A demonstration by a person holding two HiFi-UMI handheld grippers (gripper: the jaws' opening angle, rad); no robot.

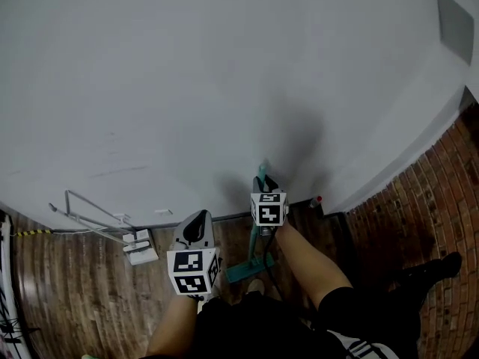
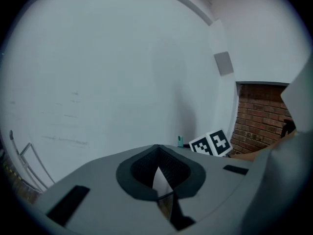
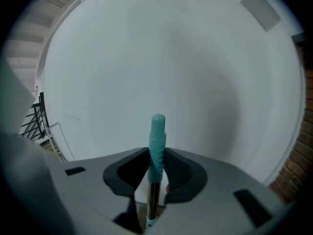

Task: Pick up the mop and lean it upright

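Observation:
The mop stands nearly upright close to the white wall [image 1: 224,88]. Its teal handle grip [image 1: 263,172] rises just above my right gripper [image 1: 266,185], and its teal flat head [image 1: 251,269] rests on the wooden floor below. In the right gripper view the teal grip [image 3: 157,136] and the metal shaft [image 3: 153,199] run up between the jaws, and my right gripper [image 3: 157,155] is shut on the handle, with a pad against each side. My left gripper [image 1: 198,221] hovers to the left of the mop, apart from it, shut [image 2: 156,148] with nothing held.
A bent metal rack [image 1: 90,215] and a white box-like item [image 1: 141,249] lie at the wall's foot on the left. A brick wall [image 1: 419,215] closes the right side. A small red-topped thing [image 1: 317,200] sits in the corner beside the mop.

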